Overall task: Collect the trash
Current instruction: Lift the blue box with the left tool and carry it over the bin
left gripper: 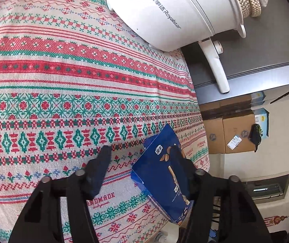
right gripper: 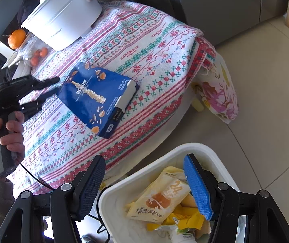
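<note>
Blue snack box (right gripper: 98,98) lies flat on the patterned tablecloth (right gripper: 156,46), near the table's front edge, its open white end turned toward the corner of the table. We note a printed biscuit stick and nuts on its top face.

Left gripper (right gripper: 43,91): we see it in the right wrist view held by a hand (right gripper: 11,133), its black fingers spread apart and pointing at the box from the side, tips just beside the box's near edge. In the left wrist view the box (left gripper: 164,174) sits against the right-hand finger (left gripper: 176,156), while the other finger stands clear of it over bare cloth. We cannot tell whether the right-hand finger actually touches the cardboard.

Right gripper (right gripper: 144,186): fingers wide apart, holding nothing, hanging over the white bin (right gripper: 211,154) on the floor beside the table. We see a beige bread wrapper (right gripper: 160,200) and yellow wrappers (right gripper: 185,218) inside the bin.

Elsewhere on the table: a white electric pot (right gripper: 63,18) marked Royalstar at the back, an orange (right gripper: 17,38) and a bag of smaller oranges (right gripper: 37,56) beside it. A floral cloth (right gripper: 219,99) hangs off the table corner.
</note>
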